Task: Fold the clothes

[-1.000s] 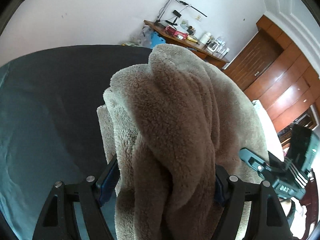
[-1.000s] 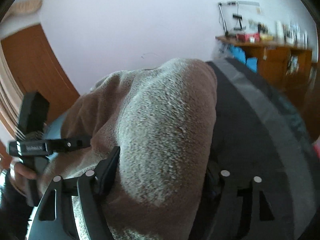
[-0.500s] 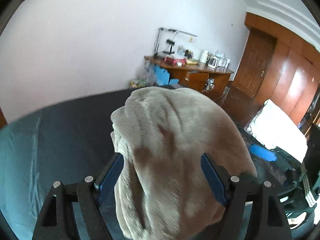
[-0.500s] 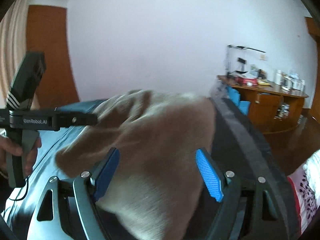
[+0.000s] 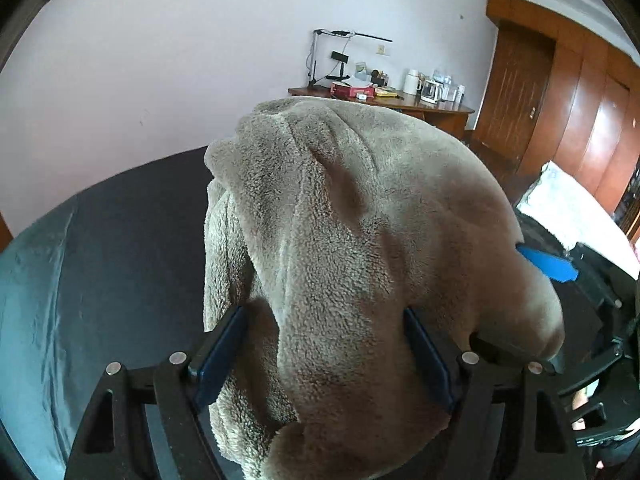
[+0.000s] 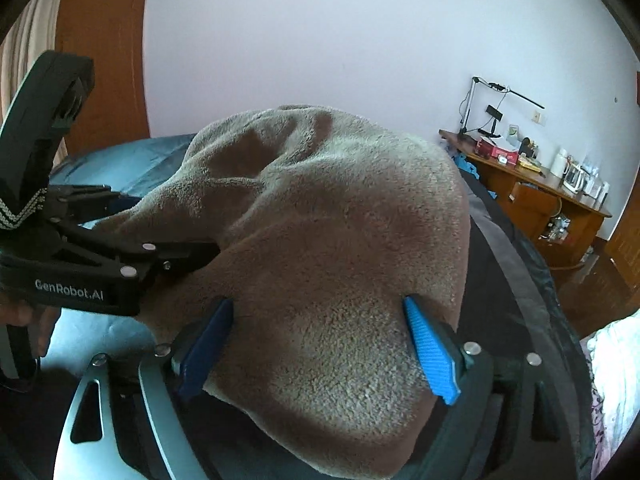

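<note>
Blue pads (image 5: 218, 354) of the left gripper (image 5: 326, 354) are seen wide apart, with a thick fold of the beige fleece garment (image 5: 360, 248) bunched between them; whether the pads press on the fleece cannot be told. In the right wrist view, the right gripper (image 6: 316, 344) is seen with its jaws opening, and the same fleece garment (image 6: 340, 240) lies between its blue fingers (image 6: 430, 354), touching both.

The garment is carried above a dark bed sheet (image 5: 100, 240), draped over both grippers as a rounded heap. Its long axis is stretched from one gripper to the other, with the loose end hung down below the fingers. In the left wrist view its folds run away from the camera toward the far wall (image 5: 180, 60).

Most of the forward view from each camera is blocked by the fleece. Beyond it a wooden desk (image 6: 540, 196) is set against the wall, loaded with a desk lamp (image 6: 500, 92), a kettle (image 5: 430, 90) and small items. Wooden wardrobe doors (image 5: 580, 120) are seen at the right of the left wrist view. A person's hand (image 6: 36, 320) is seen on the left gripper's handle in the right wrist view.
</note>
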### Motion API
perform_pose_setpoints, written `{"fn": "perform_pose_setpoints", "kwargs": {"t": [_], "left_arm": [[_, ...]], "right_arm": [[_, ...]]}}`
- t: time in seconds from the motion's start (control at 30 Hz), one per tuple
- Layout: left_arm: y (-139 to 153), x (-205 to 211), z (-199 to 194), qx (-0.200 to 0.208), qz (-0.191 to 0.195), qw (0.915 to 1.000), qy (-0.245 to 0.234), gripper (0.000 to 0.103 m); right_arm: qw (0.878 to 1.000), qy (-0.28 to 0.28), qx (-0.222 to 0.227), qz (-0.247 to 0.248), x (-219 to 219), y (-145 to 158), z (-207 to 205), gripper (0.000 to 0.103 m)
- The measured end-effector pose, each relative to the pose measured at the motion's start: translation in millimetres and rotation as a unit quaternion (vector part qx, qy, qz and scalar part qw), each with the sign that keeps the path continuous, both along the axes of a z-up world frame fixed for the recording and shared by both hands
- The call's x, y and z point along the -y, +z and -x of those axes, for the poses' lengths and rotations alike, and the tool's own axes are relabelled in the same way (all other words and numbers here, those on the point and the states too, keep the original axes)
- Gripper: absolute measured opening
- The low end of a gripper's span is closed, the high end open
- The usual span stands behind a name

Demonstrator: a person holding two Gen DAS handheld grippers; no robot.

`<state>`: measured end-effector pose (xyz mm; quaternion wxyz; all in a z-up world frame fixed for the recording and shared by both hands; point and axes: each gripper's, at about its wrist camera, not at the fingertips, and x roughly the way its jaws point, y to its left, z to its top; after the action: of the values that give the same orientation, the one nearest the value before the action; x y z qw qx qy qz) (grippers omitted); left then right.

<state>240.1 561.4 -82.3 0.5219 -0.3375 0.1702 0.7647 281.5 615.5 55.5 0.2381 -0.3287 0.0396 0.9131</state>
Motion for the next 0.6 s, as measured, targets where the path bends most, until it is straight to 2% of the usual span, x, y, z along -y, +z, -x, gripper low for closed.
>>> {"fn": "perform_pose_setpoints", "kwargs": {"t": [0.17, 0.37, 0.47, 0.53, 0.6], "left_arm": [[-5.0, 4.2, 7.5, 0.021, -0.015, 0.9997, -0.002, 0.083], [9.4, 16.5, 6.7, 0.026, -0.043, 0.9986, 0.018, 0.083], [25.1, 25.4, -1.5, -0.024, -0.062, 0.9973, 0.031, 0.083], [25.0, 25.9, -1.8, -0.046, -0.044, 0.9971, 0.042, 0.083], [15.6, 23.9, 3.8, -0.035, -0.028, 0.9978, 0.049, 0.083]], "right_arm": [[1.0, 0.008, 0.004, -0.002, 1.8, -0.1, -0.6, 0.091], [0.997, 0.018, -0.052, 0.059, -15.5, 27.3, -22.5, 0.092], [0.997, 0.004, -0.059, 0.053, -15.3, 28.5, -29.6, 0.092], [0.998, -0.006, -0.047, 0.04, -12.6, 22.5, -28.9, 0.092], [0.999, -0.021, -0.024, 0.034, -13.1, 10.5, -24.1, 0.092]]}}
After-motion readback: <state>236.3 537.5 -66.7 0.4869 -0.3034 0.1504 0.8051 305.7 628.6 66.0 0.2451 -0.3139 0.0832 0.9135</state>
